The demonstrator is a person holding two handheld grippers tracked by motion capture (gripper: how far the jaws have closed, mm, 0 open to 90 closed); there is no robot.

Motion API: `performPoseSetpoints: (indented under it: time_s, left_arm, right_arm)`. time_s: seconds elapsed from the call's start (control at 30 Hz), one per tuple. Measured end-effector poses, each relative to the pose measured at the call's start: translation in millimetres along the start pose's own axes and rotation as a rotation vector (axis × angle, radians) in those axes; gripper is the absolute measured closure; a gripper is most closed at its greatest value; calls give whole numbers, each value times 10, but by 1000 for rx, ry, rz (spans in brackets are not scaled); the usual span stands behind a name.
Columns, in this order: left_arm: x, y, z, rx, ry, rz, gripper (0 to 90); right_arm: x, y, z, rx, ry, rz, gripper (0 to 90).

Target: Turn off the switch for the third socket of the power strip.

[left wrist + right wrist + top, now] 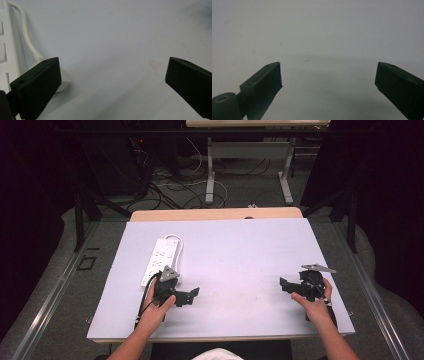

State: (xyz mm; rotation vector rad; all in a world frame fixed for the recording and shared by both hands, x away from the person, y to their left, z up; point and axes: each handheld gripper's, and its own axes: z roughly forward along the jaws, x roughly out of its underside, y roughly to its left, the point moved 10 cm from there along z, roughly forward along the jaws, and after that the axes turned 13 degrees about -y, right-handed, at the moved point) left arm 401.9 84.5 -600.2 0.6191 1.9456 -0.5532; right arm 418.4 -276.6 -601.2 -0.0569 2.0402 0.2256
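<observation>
Left side first. A white power strip (pixel 161 260) lies on the tabletop (pixel 240 250) at its left, long axis running away from the person and slightly slanted; its white cord (pixel 173 240) loops at the far end. In the left claw view the strip's edge (pixel 6 50) sits at the frame's left with the cord (pixel 26 37) curving down to a white plug-like end just beside the left jaw.

The left claw (pixel 186 296) rests low over the surface right next to the strip's near end, held in the person's left hand (pixel 155 312). Jaws spread wide, nothing between them. It points toward the table's middle, not at the strip, so I judge this a waiting pose and not a reach; the strip is the nearest object and the likely one to be handled.

Centre: bare pale sheet, a few faint smudges.

Right side. The right claw (pixel 286 285) is held in the right hand (pixel 314 302) near the right edge, well apart from the strip. Jaws also spread wide and empty, facing inward. The two claws mirror each other, which suits a neutral starting stance.

Surface: a pale lavender-white mat over a wooden board, whose edge shows at the far side. Room: dark surround, grey floor, tangled cables (pixel 170 185) and the metal legs of another desk (pixel 210 170) beyond.
</observation>
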Motion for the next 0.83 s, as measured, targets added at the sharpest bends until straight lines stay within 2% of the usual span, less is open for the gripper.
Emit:
performPoseSetpoints:
  time_s: [0.03, 0.4, 0.83]
  left_arm:
    - [10, -18, 10, 0, 0, -11, 2]
    - [138, -123, 94, 32, 42, 31, 2]
    - [144, -116, 110, 34, 41, 17, 2]
  right_arm:
    - [-1, 3, 1, 0, -1, 0, 64]
    - [5, 18, 7, 0, 3, 7, 65]
    - [13, 6, 15, -2, 3, 4, 64]
